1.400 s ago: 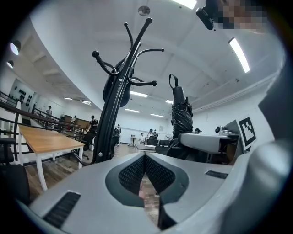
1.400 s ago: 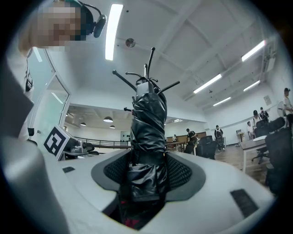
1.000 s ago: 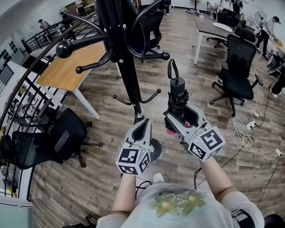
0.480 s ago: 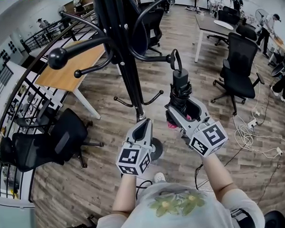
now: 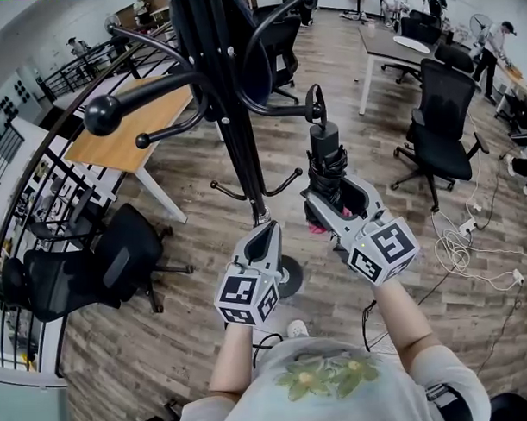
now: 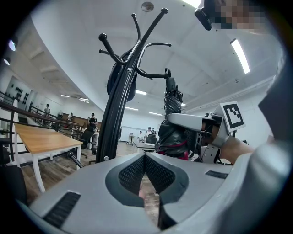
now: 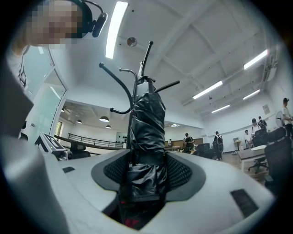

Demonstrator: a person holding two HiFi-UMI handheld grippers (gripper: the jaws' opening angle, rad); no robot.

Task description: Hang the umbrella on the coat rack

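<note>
Umbrella (image 5: pixel 327 164) held upright by right gripper (image 5: pixel 335 207); strap (image 5: pixel 312 97) near coat rack hook (image 5: pixel 282 111)

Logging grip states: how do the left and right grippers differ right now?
The right gripper is clamped on the folded black umbrella; the left gripper has its jaws together on nothing. The right gripper reaches farther forward, toward a hook of the coat rack; the left gripper sits nearer the pole. Both carry marker cubes.
</note>
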